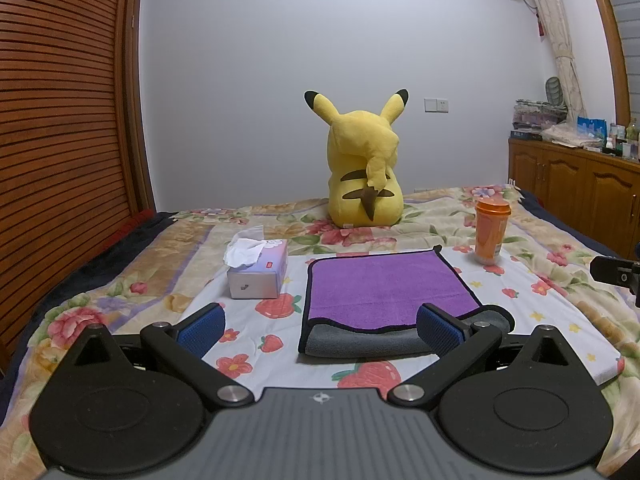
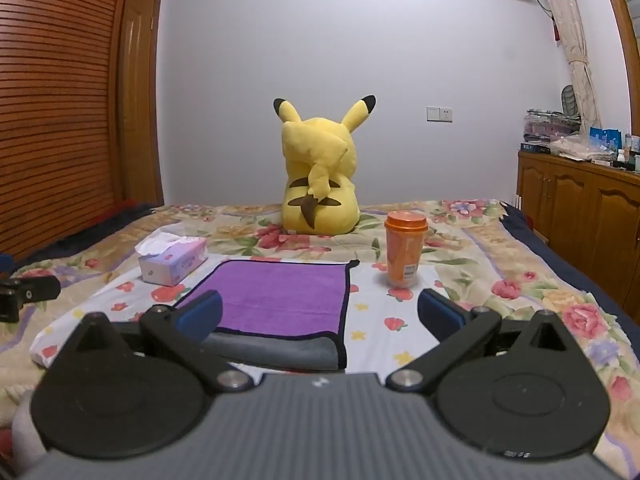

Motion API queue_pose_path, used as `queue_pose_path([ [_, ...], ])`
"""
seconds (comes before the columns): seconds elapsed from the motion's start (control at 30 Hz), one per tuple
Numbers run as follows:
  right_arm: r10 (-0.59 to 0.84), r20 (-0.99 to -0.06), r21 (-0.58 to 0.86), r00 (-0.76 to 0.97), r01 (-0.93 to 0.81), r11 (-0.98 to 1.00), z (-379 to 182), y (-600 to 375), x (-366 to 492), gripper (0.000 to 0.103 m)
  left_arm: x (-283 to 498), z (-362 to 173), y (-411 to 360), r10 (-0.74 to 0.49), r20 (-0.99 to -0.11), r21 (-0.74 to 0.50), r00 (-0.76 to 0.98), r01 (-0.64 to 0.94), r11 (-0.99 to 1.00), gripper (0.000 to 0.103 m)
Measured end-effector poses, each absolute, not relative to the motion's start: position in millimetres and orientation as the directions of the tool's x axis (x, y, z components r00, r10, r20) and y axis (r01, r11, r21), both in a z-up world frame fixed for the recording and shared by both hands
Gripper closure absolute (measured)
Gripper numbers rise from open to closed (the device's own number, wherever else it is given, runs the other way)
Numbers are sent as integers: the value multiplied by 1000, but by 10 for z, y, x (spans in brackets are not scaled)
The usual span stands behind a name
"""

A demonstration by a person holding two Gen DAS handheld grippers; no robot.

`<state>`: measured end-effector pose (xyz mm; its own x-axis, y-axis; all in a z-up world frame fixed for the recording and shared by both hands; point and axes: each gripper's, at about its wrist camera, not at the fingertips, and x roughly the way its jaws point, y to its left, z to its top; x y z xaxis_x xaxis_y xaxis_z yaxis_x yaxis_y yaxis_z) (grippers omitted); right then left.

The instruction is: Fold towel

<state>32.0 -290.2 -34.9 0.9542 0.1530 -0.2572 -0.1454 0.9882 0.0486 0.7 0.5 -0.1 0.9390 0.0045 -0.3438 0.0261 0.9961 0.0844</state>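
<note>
Two black grippers with blue pads, left [image 1: 320,326] and right [image 2: 320,312], are wide apart, holding nothing. Both hang near the folded purple-and-grey cloth towel [image 1: 380,288] on the flowery bed sheet [image 1: 532,308].

The towel's [image 2: 276,292] near-left corner was hidden behind the right gripper's [image 2: 320,312] finger; bottles [image 1: 622,142] at three o'clock stayed too small to identify.

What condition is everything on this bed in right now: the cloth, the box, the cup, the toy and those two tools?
Purple towel: folded once, lying flat, grey side showing at the near fold.
Tissue box: open, a tissue sticking out.
Orange cup: upright, lid on.
Pikachu plush: sitting upright, back to the camera.
Left tool: open, holding nothing.
Right tool: open, holding nothing.
</note>
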Motion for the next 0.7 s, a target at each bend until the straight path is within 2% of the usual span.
queue_pose_path([
  [0.7, 155, -257, 52, 954, -147, 988, -349, -2877, 330, 0, 16, -3, 12, 6, -343, 88, 939, 26, 996, 0],
])
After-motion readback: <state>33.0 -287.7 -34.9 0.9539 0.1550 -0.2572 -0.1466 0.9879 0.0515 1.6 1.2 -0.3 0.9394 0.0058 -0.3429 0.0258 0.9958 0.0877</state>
